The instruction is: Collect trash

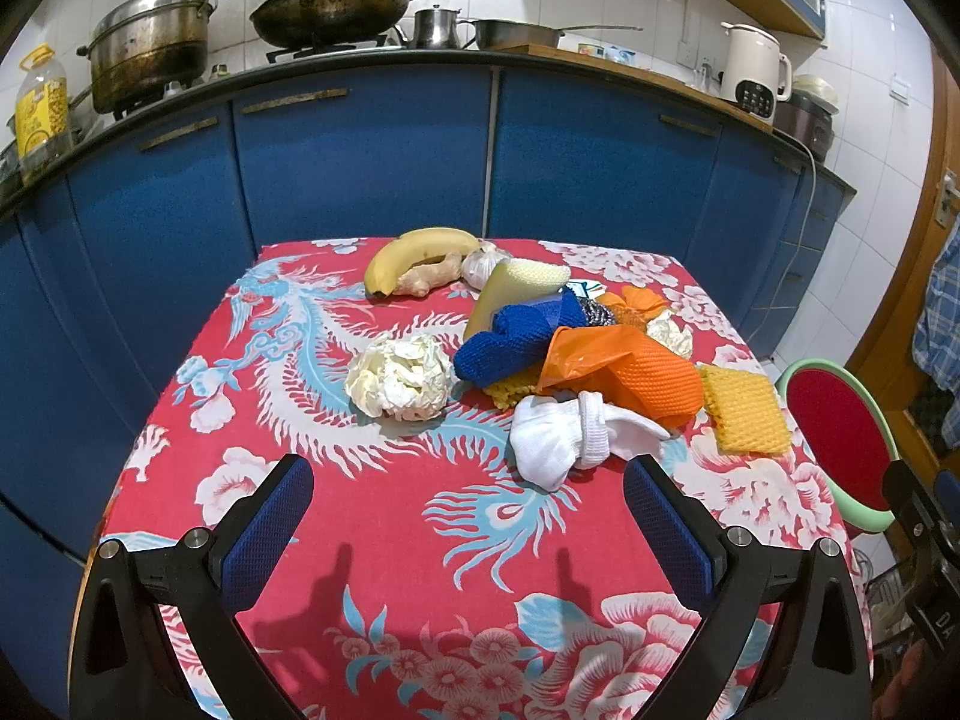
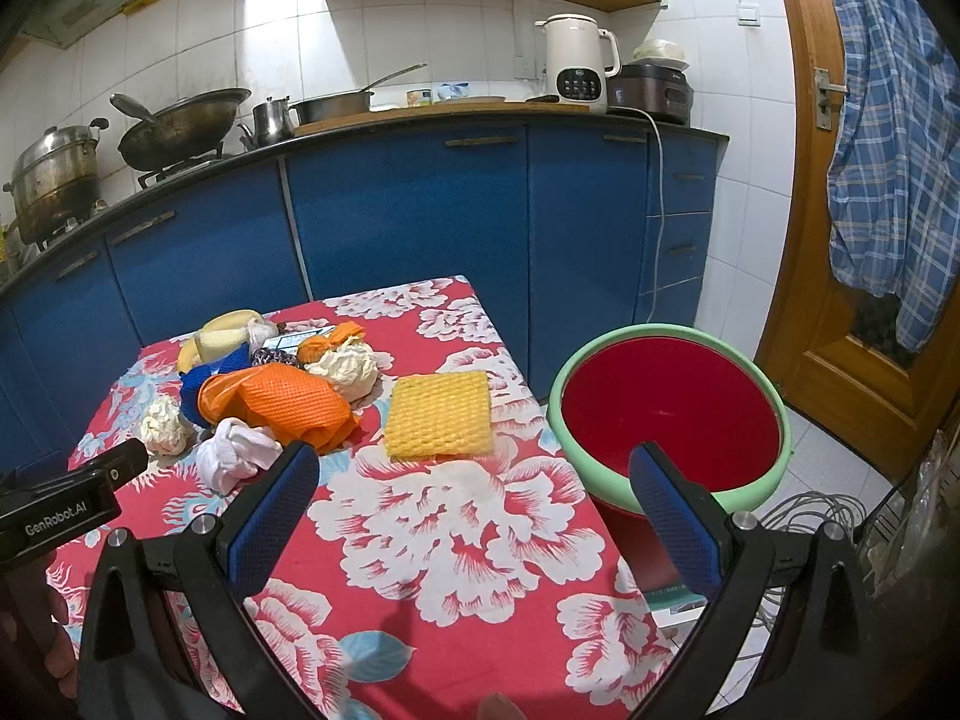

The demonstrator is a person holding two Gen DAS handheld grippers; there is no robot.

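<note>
Both grippers, left (image 1: 468, 516) and right (image 2: 474, 504), hung spread and empty over the bench (image 1: 384, 516). Risk: the white sock (image 1: 564, 438) touched the orange net (image 1: 648, 384), so one pinch could drag both short of the bin (image 2: 666, 414).

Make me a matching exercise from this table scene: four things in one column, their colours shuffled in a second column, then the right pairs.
Things:
1. foam net square
2. sock
3. bin, inside
4. mesh bag

Colours:
A. red
B. orange
C. yellow
D. white

Pairs: 1-C, 2-D, 3-A, 4-B
</note>
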